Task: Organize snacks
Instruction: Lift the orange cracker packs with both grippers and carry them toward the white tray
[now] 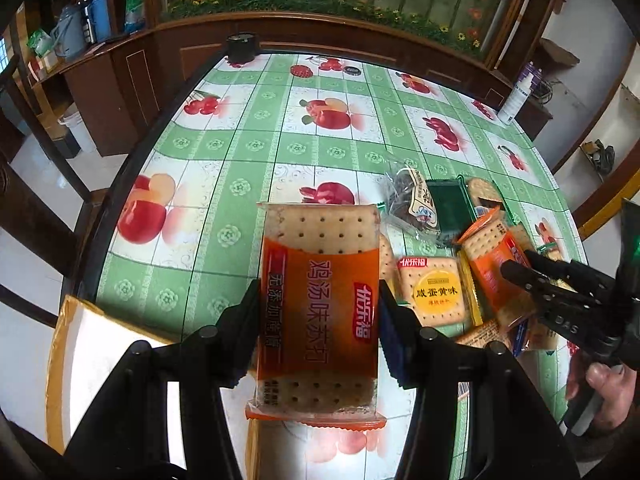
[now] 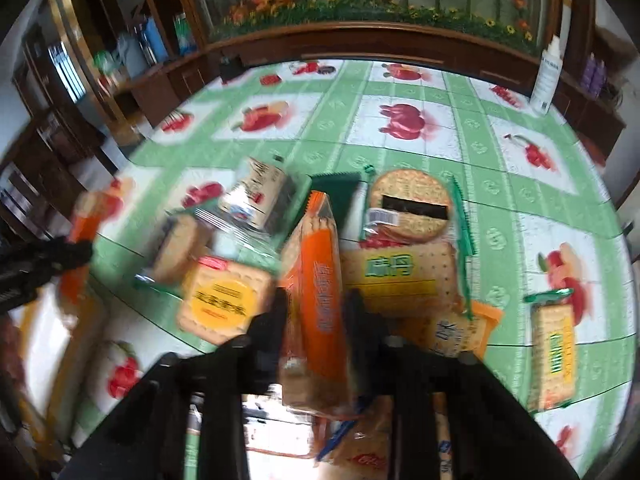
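The left gripper (image 1: 320, 312) is clamped on an orange cracker packet (image 1: 318, 308), one pad against each long edge. The packet's long axis runs straight ahead along the fingers, its far end with the bare dotted crackers pointing away toward the green fruit-print tablecloth (image 1: 240, 148), its crimped near end toward the camera. It is held clear of the cloth. Its print runs lengthwise: a red brand tab reading 优乐福, large white characters 鸡汤味苏打, and a red strip on the left edge whose text is too blurred to be sure of.

The right gripper (image 2: 316, 320) grips a second orange packet (image 2: 320, 292) in the same way, long axis also pointing forward from the fingers and tilted on edge; its writing is smeared by motion blur.

Just ahead and to the left of the right gripper lies a yellow-disc cracker packet (image 1: 434, 290) labelled 咸蛋黄味 with the same red tab. Ahead and to the right sits a round cracker packet (image 2: 412, 208), with a green-lettered packet (image 2: 400, 276) nearer. A cardboard box (image 1: 92, 344) lies below and left of the left gripper.
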`<action>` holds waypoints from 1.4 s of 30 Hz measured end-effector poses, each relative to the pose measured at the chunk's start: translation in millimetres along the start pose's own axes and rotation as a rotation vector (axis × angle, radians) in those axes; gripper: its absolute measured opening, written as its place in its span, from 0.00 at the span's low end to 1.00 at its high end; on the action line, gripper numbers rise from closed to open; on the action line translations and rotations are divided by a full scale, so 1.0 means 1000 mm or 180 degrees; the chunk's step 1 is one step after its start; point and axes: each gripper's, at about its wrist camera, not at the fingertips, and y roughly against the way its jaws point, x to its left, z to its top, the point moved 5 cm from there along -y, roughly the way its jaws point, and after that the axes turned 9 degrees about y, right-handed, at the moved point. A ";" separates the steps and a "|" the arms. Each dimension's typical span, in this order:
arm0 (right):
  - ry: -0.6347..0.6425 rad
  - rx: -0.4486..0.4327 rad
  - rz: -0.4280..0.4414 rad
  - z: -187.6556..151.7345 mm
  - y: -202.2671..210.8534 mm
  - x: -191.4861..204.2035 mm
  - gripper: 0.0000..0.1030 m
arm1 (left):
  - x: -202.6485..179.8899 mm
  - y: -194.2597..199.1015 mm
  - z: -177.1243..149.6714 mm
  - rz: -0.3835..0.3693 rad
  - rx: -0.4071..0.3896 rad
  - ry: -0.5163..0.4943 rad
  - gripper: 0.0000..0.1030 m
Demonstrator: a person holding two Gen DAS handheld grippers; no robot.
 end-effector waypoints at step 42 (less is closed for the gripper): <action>0.0501 -0.0375 0.0594 -0.010 0.053 0.131 0.50 | 0.073 0.079 -0.049 0.0026 -0.0220 0.0163 0.53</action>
